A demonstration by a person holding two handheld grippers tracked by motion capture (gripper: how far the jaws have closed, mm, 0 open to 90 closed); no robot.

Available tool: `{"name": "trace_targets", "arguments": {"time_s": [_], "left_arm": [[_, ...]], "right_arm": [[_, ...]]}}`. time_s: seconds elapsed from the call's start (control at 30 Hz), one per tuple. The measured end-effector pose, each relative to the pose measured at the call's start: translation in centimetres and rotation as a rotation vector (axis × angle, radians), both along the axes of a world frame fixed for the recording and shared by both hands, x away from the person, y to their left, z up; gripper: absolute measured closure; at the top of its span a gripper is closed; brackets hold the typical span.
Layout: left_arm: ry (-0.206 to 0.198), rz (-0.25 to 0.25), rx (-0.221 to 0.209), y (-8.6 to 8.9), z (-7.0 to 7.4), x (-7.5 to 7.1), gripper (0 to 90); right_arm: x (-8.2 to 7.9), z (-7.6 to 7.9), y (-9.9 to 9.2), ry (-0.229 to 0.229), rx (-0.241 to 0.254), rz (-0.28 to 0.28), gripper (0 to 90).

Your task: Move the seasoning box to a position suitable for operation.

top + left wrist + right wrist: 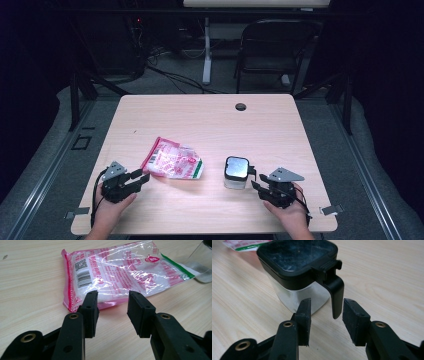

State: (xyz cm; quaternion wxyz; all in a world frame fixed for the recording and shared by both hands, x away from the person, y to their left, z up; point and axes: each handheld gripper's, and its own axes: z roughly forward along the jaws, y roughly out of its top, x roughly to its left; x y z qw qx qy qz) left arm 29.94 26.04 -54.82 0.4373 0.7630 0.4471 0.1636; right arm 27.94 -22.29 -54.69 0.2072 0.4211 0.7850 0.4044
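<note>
A pink and clear plastic bag (172, 161) of white grains lies flat left of the table's middle. My left gripper (141, 177) sits at its near left corner, open, jaws apart with the bag's pink edge (105, 303) just beyond the tips. A clear square jar (236, 172) with a black lid and a black handle stands to the right. My right gripper (255, 184) is open just behind the jar. The handle's lower end (336, 300) hangs just in front of the gap between the jaws, untouched by either pad.
The wooden table (210, 125) has a round cable hole (241, 106) near its far edge. A black chair (272, 47) and a white desk leg (206, 50) stand beyond the table. The person's hands (107, 210) hold both grippers near the front edge.
</note>
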Motion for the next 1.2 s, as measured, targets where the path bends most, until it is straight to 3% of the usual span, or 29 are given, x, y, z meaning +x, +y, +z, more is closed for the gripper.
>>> {"name": "trace_targets", "arguments": {"time_s": [0.2,0.33,0.43,0.63,0.7,0.93,1.1,1.2], "left_arm": [[-0.024,-0.020,0.013,-0.3,0.2,-0.5,60.9],[-0.026,-0.031,0.022,-0.4,0.2,-0.6,61.5],[-0.034,-0.032,0.018,-0.6,0.3,-1.0,62.3],[-0.041,-0.039,0.019,-0.7,0.4,-1.5,62.6],[-0.034,-0.043,0.023,-0.7,0.3,-1.6,62.7],[-0.047,-0.065,0.035,-1.0,0.3,-2.3,62.7],[-0.059,-0.077,0.048,-1.2,0.4,-2.9,62.7],[-0.062,-0.079,0.051,-1.2,0.5,-3.0,62.7]], "right_arm": [[1.5,-1.1,0.5,0.011,-0.033,-0.036,59.1],[2.0,-1.5,0.6,0.004,-0.021,-0.073,61.3],[2.1,-1.4,0.7,-0.022,-0.040,-0.084,63.5],[2.3,-1.6,1.3,-0.023,-0.046,-0.069,66.0],[2.5,-1.8,1.7,-0.010,-0.087,-0.054,69.8],[3.0,-1.9,1.6,0.016,-0.046,-0.066,75.0],[3.0,-1.7,1.9,0.007,-0.105,-0.042,76.6],[3.0,-1.6,2.0,0.012,-0.115,-0.036,76.6]]}}
